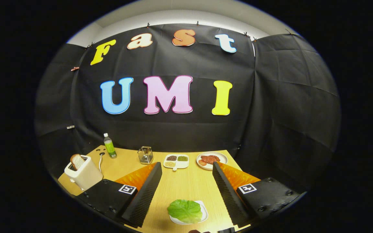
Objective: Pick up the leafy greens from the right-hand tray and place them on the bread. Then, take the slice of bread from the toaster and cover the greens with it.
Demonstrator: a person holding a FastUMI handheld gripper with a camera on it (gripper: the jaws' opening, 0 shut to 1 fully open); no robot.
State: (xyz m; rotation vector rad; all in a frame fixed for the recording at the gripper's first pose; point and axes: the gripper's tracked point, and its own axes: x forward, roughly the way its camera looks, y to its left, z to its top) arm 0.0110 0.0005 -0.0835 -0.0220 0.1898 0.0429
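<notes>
Your gripper point(186, 191) hangs above the counter point(186, 181) with its fingers spread wide and holding nothing. The greens point(185, 210) lie on a small white plate point(204, 214), between the fingers and low, close under them; whether bread lies beneath the leaf you cannot tell from here. The leaf is broad and nearly round, with no marked long axis, so no turn of the wrist appears to be called for on that account. The toaster point(84, 174) stands well apart, beyond your left finger point(144, 194), at the counter's left edge, with the bread slice point(76, 161) standing upright in its slot and leaning a little. Judged from this layout, the greens step looks done and the slice is your next target: it lies forward and to the left. Beyond the fingers stand a bottle point(110, 146), a wire holder point(145, 155), a divided dish point(176, 161) and a plate of meat point(211, 160).
</notes>
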